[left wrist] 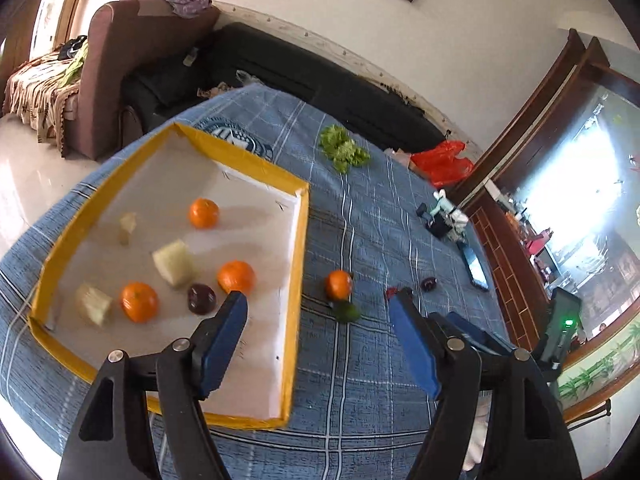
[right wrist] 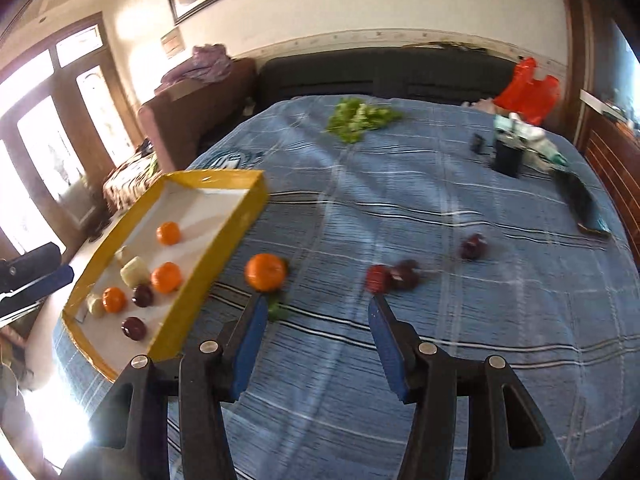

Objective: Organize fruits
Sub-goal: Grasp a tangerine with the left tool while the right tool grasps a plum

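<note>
The round orange mandarin (right wrist: 265,272) sits loose on the blue plaid cloth (right wrist: 400,360), just beside the yellow-rimmed shallow cardboard tray (right wrist: 224,236), with a green leaf (right wrist: 276,310) touching its near side. It looks light, firm and prone to rolling, so a squeeze across its widest part is the safe bet. The right gripper (right wrist: 316,316) hangs released and empty just short of it. The left gripper (left wrist: 316,304) is spread too, holding nothing, over the tray's near edge. Two dark red plums (right wrist: 394,278) lie near; open cloth all round, though that tray wall needs clearing.
</note>
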`<control>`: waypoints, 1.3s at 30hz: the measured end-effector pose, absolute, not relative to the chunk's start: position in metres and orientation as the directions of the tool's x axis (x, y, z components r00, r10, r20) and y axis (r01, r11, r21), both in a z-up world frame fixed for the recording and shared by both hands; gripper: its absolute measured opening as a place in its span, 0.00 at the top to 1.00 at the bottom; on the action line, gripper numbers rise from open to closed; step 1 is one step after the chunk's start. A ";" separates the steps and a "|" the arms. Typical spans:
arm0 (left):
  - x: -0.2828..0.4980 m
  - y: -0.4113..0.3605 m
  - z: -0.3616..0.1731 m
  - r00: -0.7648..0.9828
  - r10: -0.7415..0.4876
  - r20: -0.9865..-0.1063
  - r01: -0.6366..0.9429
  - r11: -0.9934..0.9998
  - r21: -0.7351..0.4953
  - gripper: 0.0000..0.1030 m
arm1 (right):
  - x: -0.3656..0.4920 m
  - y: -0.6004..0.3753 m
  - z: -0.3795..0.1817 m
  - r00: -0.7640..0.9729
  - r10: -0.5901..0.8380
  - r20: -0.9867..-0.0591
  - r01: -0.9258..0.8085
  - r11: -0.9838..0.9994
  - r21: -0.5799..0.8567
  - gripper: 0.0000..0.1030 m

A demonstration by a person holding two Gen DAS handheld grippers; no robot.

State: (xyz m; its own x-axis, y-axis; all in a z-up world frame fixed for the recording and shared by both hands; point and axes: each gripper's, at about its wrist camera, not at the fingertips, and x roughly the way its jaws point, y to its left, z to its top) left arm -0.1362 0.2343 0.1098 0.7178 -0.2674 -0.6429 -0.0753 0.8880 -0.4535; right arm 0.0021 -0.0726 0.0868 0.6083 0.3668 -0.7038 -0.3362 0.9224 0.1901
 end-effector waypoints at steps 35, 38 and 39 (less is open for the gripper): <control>-0.086 0.164 0.066 0.639 -0.222 -0.736 -0.001 0.957 -0.290 0.43 | 0.101 -0.129 0.021 0.547 0.415 -0.728 -0.194 0.908 0.372 0.47; -0.082 0.154 0.063 0.631 -0.218 -0.745 0.023 0.965 -0.263 0.43 | 0.104 -0.122 0.015 0.525 0.407 -0.747 -0.207 0.913 0.352 0.57; -0.080 0.152 0.061 0.628 -0.213 -0.749 0.026 0.967 -0.253 0.43 | 0.103 -0.119 0.013 0.523 0.408 -0.748 -0.215 0.913 0.348 0.57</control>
